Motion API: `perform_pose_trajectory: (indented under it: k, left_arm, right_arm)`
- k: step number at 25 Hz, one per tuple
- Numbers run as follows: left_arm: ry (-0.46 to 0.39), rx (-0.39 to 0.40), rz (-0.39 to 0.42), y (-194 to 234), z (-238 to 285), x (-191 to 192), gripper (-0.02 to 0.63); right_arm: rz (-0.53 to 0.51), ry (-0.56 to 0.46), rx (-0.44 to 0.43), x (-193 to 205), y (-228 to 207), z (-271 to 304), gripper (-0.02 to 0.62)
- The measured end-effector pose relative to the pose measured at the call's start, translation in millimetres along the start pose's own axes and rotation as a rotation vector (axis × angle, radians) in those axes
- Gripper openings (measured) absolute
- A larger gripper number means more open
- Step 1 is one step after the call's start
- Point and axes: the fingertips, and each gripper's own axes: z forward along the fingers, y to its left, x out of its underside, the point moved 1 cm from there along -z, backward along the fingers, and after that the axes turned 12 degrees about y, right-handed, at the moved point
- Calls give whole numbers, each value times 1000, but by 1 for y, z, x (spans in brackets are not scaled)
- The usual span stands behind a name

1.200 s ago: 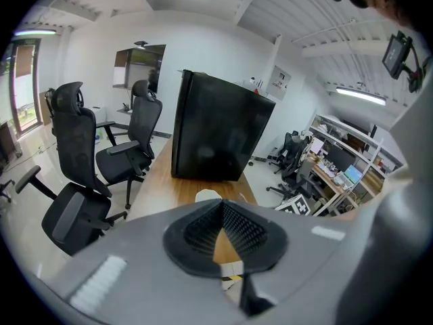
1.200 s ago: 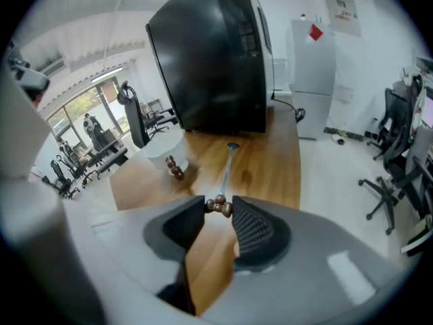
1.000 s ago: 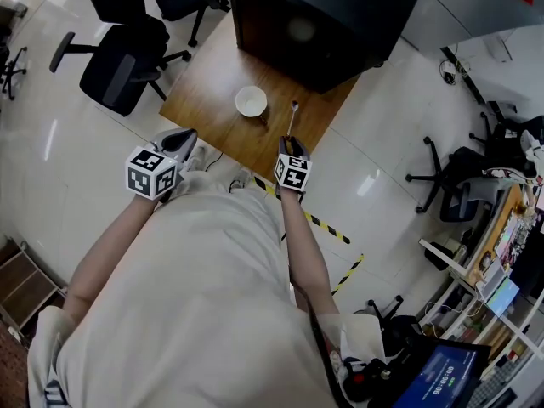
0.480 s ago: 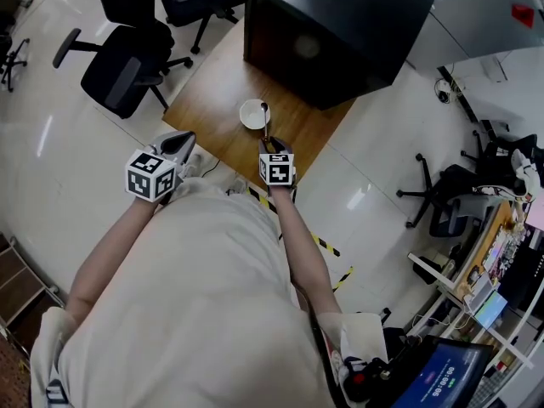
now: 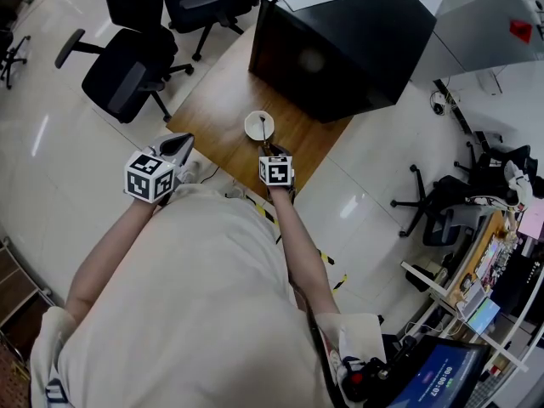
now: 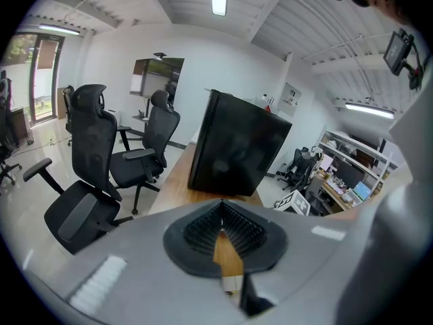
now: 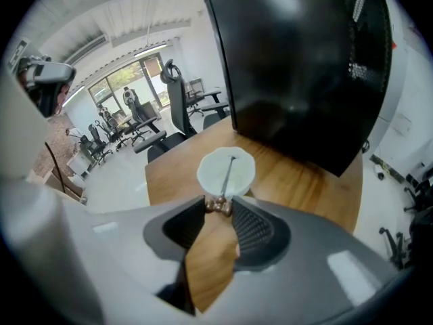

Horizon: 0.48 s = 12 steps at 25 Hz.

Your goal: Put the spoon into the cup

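One spoon (image 7: 227, 172) clamped by right gripper (image 7: 220, 206) over cup (image 7: 242, 171), grip hidden from head view; left gripper (image 6: 222, 230) clenched.

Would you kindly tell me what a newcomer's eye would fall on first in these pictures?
The large black box filling the far end of the wooden table dominates. Next comes the white cup near the table's front edge, where the right gripper holds a spoon by its handle, its tip over the cup's mouth. The left gripper hangs shut and empty off the table's near-left corner.
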Motion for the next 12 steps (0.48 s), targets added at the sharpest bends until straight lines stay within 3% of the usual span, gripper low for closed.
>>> perform_pose_trajectory:
  k: [12]
  left_arm:
    - [-17, 19, -15, 27, -11, -1, 2]
  right_arm:
    - [26, 57, 38, 3, 9, 8, 127]
